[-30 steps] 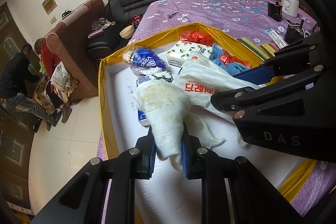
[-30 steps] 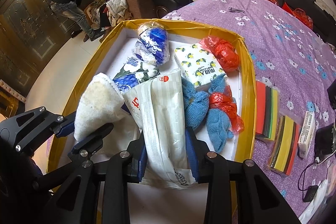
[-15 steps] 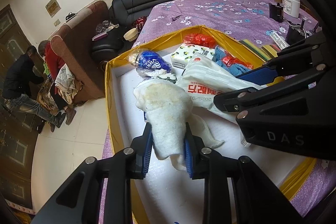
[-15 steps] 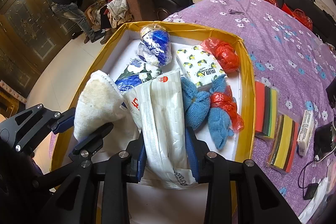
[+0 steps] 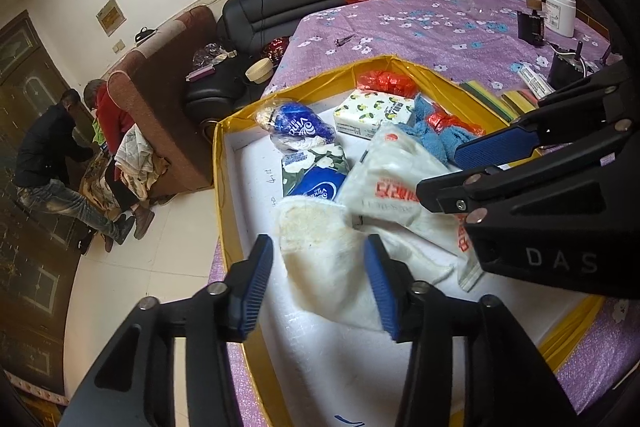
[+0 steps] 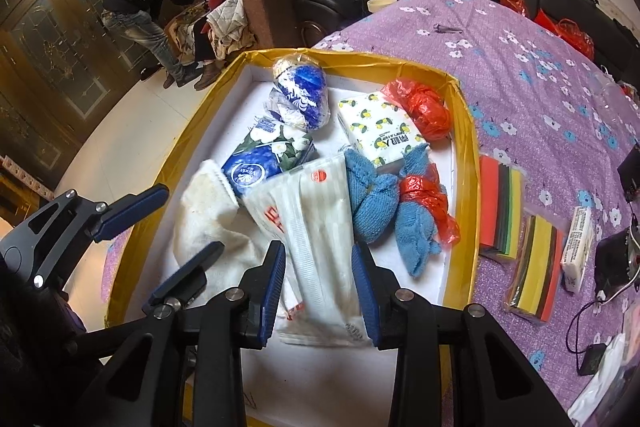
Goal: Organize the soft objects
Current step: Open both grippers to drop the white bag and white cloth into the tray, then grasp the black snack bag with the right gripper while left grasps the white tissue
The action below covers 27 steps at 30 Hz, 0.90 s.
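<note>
Left wrist view: our left gripper (image 5: 320,279), jaws opening, releases the white cloth (image 5: 320,247) into the yellow-rimmed box (image 5: 218,187) beside its kind.

Right wrist view: our right gripper (image 6: 320,287) clamps the white plastic pack (image 6: 316,227), apparently for placing.

cloth (image 5: 332,259) lies in the tray (image 5: 218,187), left of the packet (image 5: 392,183) (touching it).

Bright even indoor light, fisheye-bent dark corners, slight blur
</note>
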Each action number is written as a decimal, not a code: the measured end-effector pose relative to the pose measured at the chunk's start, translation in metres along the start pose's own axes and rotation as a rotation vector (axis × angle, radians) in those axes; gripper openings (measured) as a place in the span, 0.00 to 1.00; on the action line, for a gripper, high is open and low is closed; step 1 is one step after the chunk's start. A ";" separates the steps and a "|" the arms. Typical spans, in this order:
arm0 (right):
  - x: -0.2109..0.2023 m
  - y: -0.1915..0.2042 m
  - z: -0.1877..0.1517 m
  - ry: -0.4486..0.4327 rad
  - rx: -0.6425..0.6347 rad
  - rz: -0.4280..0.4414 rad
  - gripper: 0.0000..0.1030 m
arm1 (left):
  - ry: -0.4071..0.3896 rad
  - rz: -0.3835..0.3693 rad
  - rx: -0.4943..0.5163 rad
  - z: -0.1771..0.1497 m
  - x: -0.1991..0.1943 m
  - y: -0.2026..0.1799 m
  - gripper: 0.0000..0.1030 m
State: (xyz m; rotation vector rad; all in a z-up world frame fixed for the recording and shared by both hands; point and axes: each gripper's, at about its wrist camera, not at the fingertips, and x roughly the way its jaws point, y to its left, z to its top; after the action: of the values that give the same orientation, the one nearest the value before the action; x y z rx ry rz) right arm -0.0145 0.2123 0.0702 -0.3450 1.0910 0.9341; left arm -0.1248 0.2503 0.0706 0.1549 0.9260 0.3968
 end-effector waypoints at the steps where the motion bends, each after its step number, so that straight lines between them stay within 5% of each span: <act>1: -0.002 0.000 0.000 -0.004 0.000 0.002 0.37 | -0.003 0.003 0.000 0.001 -0.001 0.000 0.48; 15: -0.042 -0.045 -0.016 -0.070 0.116 0.006 0.37 | -0.034 0.000 -0.041 0.014 -0.013 -0.008 0.57; 27: -0.093 -0.129 -0.084 -0.098 0.341 -0.052 0.37 | -0.089 -0.107 0.001 0.046 -0.040 -0.061 0.58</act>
State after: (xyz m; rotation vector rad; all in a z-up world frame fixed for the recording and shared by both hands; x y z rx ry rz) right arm 0.0234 0.0371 0.0879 -0.0462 1.1230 0.6962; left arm -0.0933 0.1806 0.1092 0.1218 0.8427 0.2881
